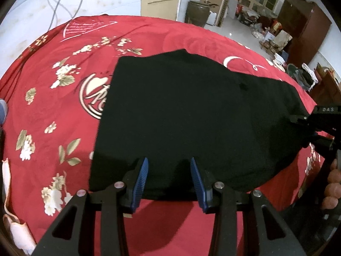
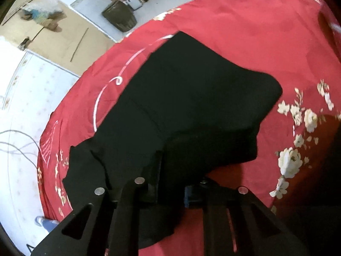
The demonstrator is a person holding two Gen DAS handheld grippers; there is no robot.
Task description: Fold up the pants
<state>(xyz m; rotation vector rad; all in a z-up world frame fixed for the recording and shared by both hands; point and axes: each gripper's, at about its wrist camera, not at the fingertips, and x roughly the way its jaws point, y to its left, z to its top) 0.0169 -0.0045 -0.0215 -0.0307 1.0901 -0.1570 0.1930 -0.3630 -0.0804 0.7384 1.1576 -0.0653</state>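
The left gripper (image 1: 169, 179) hovered with its 2 blue-padded fingers (image 1: 142, 179) spread apart, nothing between them. The right gripper (image 2: 170, 183) was clamped on black cloth, its fingers largely buried under the fabric.

Left claw (image 1: 169, 178): matte black linkage arms, triangular cutouts, silver pivot pins, ribbed blue pads (image 1: 142, 175). Right claw (image 2: 170, 188): same black build, "DAS" lettering on its body.
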